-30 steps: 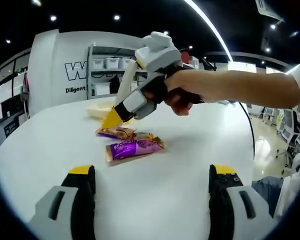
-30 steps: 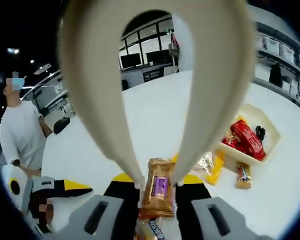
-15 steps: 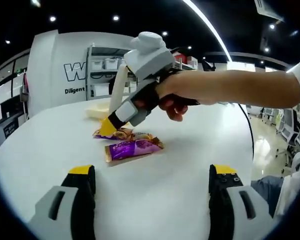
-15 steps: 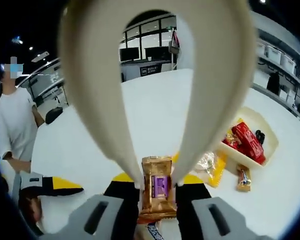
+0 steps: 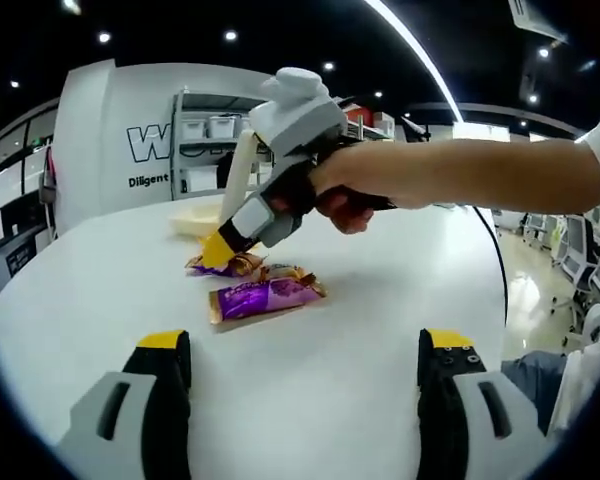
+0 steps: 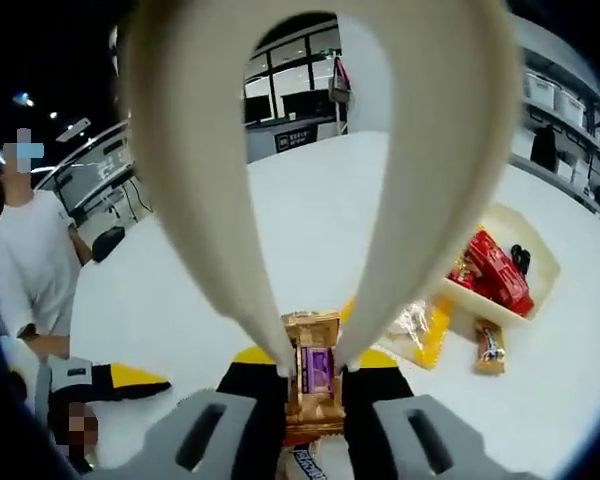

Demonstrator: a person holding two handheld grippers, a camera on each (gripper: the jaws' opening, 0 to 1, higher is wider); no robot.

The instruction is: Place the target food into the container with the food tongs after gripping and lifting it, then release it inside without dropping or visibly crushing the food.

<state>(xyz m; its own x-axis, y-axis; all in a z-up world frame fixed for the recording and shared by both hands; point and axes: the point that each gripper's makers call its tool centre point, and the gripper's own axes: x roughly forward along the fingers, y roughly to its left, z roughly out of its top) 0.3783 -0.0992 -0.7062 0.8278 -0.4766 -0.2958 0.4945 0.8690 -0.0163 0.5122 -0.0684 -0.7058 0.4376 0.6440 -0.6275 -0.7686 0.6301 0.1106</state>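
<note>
White table (image 5: 360, 330): right gripper (image 6: 311, 372) squeezes tongs (image 6: 310, 150) on gold snack (image 6: 313, 375), bottom hidden; left gripper (image 5: 305, 375) wide.

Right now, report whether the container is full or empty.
Partly filled: the cream container holds red packets and a dark item, with bare floor showing.

You can count one cream plastic tongs (image 6: 330, 200) and one shallow cream tray (image 6: 536, 268). One gold-wrapped candy (image 6: 313, 372) sits between the tongs' tips. One purple foil packet (image 5: 265, 297) lies on one round white table (image 5: 330, 380).
</note>
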